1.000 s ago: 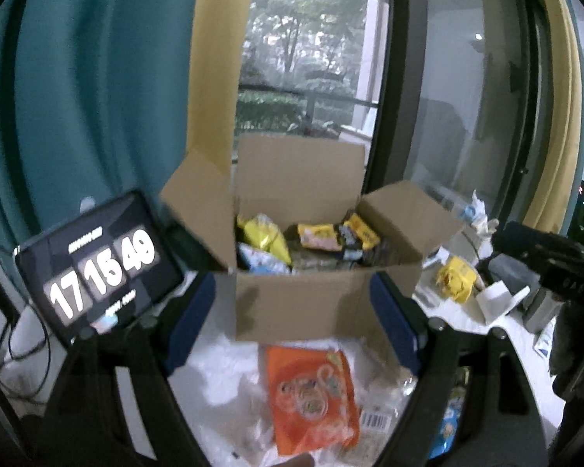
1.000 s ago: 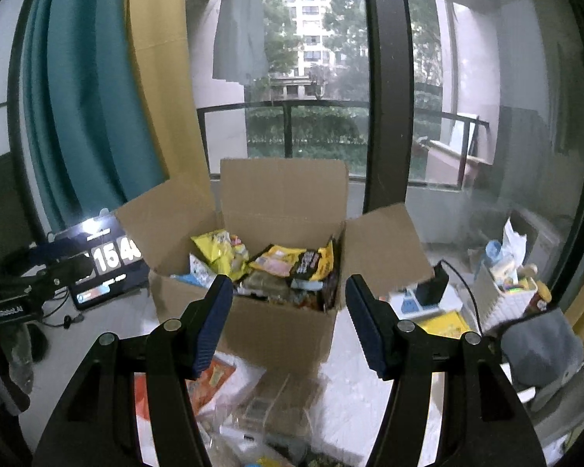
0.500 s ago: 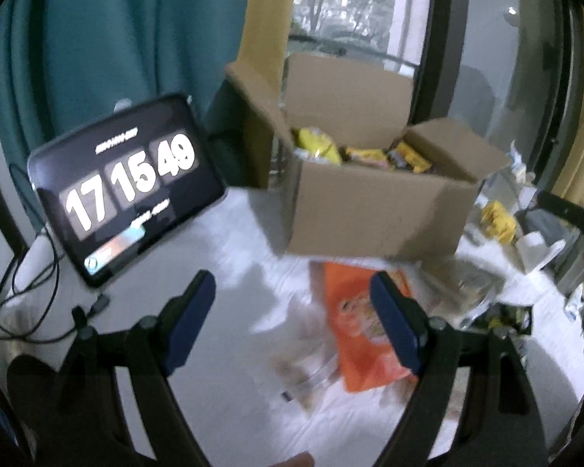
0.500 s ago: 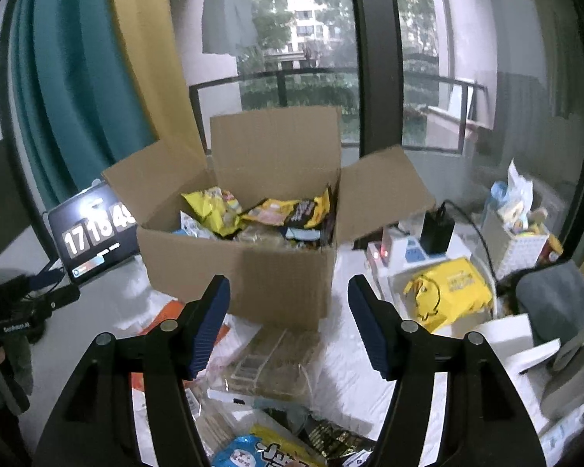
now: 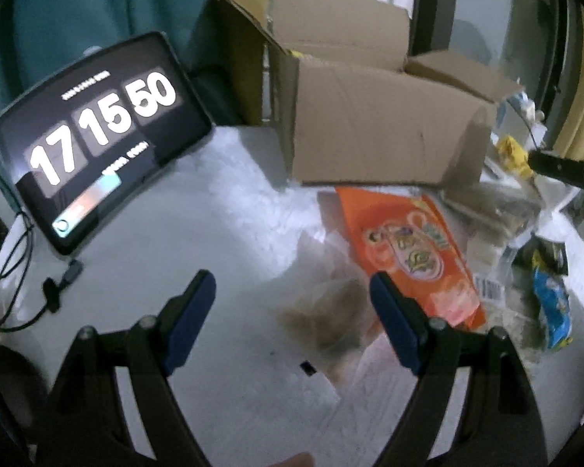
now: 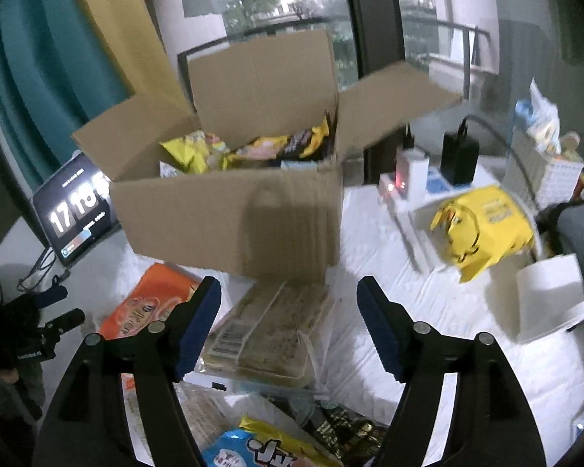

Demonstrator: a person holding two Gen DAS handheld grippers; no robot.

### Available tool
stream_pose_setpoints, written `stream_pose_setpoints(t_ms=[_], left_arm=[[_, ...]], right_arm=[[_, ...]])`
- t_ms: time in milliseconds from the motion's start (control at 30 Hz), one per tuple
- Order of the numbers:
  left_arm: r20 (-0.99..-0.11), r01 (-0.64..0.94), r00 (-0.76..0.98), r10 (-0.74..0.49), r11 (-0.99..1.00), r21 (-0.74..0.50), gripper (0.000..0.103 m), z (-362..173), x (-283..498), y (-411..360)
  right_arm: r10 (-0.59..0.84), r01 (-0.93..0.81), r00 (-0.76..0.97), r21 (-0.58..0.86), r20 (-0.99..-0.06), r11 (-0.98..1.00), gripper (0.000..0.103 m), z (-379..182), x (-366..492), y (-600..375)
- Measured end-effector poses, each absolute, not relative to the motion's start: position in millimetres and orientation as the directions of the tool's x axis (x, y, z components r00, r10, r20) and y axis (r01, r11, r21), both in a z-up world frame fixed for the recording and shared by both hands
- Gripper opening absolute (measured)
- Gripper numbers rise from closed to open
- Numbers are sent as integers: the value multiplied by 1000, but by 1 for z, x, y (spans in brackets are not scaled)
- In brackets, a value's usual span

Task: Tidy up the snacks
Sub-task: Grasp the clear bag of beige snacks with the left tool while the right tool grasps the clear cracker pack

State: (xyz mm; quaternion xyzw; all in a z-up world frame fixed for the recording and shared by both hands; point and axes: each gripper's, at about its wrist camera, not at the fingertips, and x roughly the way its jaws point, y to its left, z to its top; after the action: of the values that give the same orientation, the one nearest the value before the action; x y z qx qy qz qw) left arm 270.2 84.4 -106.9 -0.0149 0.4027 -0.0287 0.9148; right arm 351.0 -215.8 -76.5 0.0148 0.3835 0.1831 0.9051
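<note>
My left claw [image 5: 292, 311]: wide open, empty; it has dropped low over the bench [image 5: 198, 233].
My right claw [image 6: 288, 311]: wide open, empty, now above the clear tray [image 6: 268, 330].
Snacks: orange packet [image 5: 408, 253] near-right; others fill the box [image 6: 229, 210].
Meaning: picking comes next.
Writing: tablet [image 5: 97, 132] reads 17 15 50, up from 49.

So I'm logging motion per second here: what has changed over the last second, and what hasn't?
Both grippers dropped toward the table, empty and open. The left gripper swung left and down, toward a clear bag of brown snacks beside the orange snack packet. The right gripper lowered over the clear plastic tray pack. The clock tablet ticked from 49 to 50. The brown cardboard box and loose snacks stayed put.
</note>
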Motion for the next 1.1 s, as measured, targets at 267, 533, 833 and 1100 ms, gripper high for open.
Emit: stream_pose_setpoints(t_ms=[267, 533, 833, 1100], left_arm=[[-777, 96, 621, -103, 994, -55, 83, -133, 273, 70], [-774, 127, 620, -129, 990, -63, 72, -135, 273, 67], [-769, 163, 616, -173, 983, -90, 46, -132, 262, 62], [-763, 128, 623, -172, 985, -117, 46, -128, 236, 72]], right_arm=[[401, -325, 546, 255, -735, 911, 76, -108, 368, -212], [410, -337, 467, 270, -784, 902, 82, -134, 374, -201], [441, -403, 431, 270, -787, 875, 63, -132, 363, -191], [431, -461, 507, 187, -746, 867, 32, -106, 334, -184]])
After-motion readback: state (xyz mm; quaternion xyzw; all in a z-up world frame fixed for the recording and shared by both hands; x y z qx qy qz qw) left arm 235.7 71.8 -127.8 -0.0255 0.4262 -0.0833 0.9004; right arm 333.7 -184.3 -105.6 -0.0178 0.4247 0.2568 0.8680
